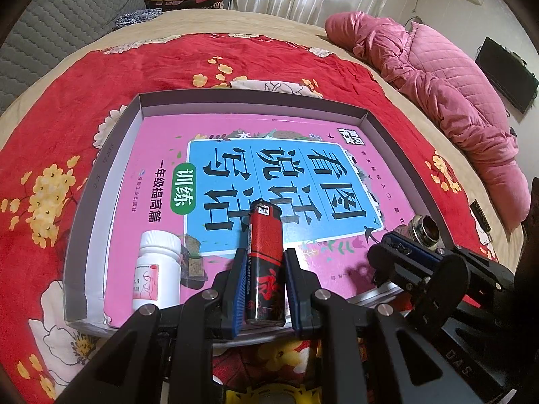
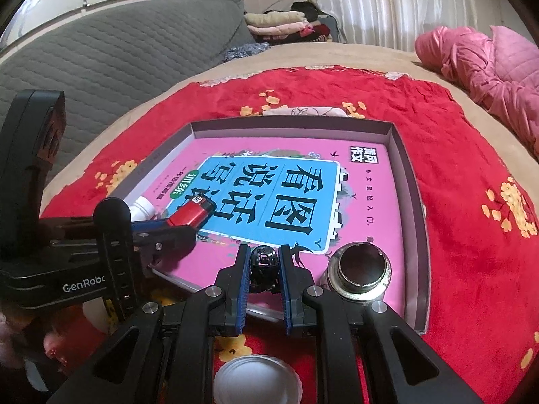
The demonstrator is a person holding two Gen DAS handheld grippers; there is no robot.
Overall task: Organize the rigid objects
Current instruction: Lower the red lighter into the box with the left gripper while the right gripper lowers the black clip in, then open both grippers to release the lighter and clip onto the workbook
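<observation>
While my left gripper [image 1: 262, 282] stays out of the matter of motion, it is clamped on a red and black lighter [image 1: 265, 262], held just above the pink book [image 1: 161, 155] lying in the shallow grey box [image 1: 84, 202]. My right gripper [image 2: 264, 269] is pressed together on a small dark shiny object [image 2: 264, 262] over the book's near edge. A white pill bottle [image 1: 156, 269] stands on the book beside the lighter; a metal threaded fitting [image 2: 360, 269] sits near the right gripper. Everything rests on a bed with a red flowered blanket [image 1: 67, 101].

Two lighters [image 1: 264, 262], one bottle [image 1: 156, 269], one book [image 1: 286, 175], one tray [image 1: 252, 99].
</observation>
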